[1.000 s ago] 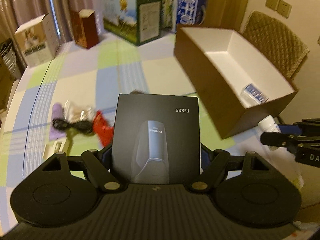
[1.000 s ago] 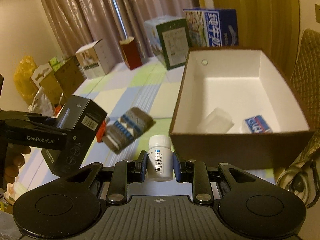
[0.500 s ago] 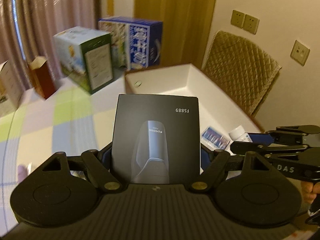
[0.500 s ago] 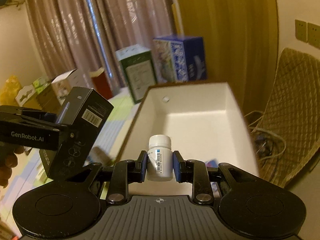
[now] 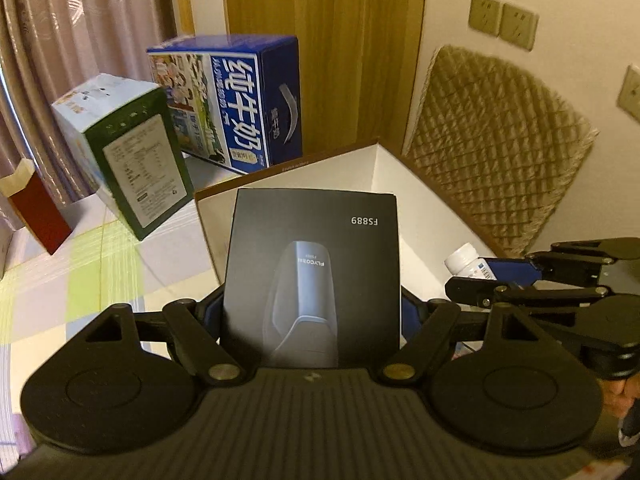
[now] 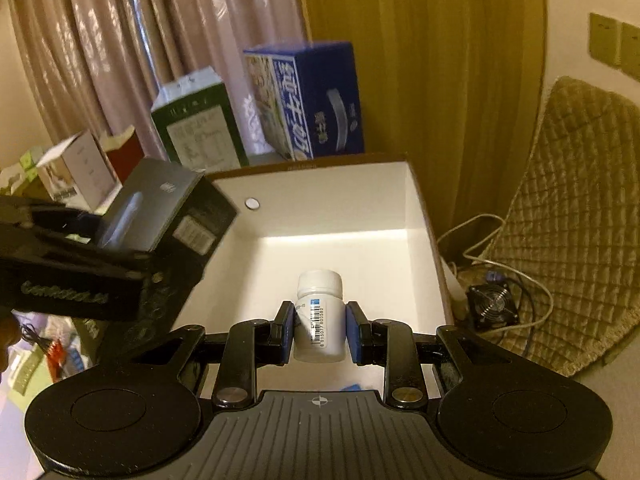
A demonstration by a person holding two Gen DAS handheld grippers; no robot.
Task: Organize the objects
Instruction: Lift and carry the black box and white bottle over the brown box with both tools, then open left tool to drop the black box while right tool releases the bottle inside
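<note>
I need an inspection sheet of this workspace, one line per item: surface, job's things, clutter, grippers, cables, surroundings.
Surface: checked tablecloth in pale colours.
Job's things: black box marked FS889 and white pill bottle, both held over the open white-lined carton.
Clutter: blue milk carton, green box, red box; small items at the right view's lower left, blurred.
Grippers: left gripper shut on black box; right gripper shut on white pill bottle.
Cables: loose cords by a small fan on the floor.
Surroundings: curtains, quilted chair, wall sockets.
</note>
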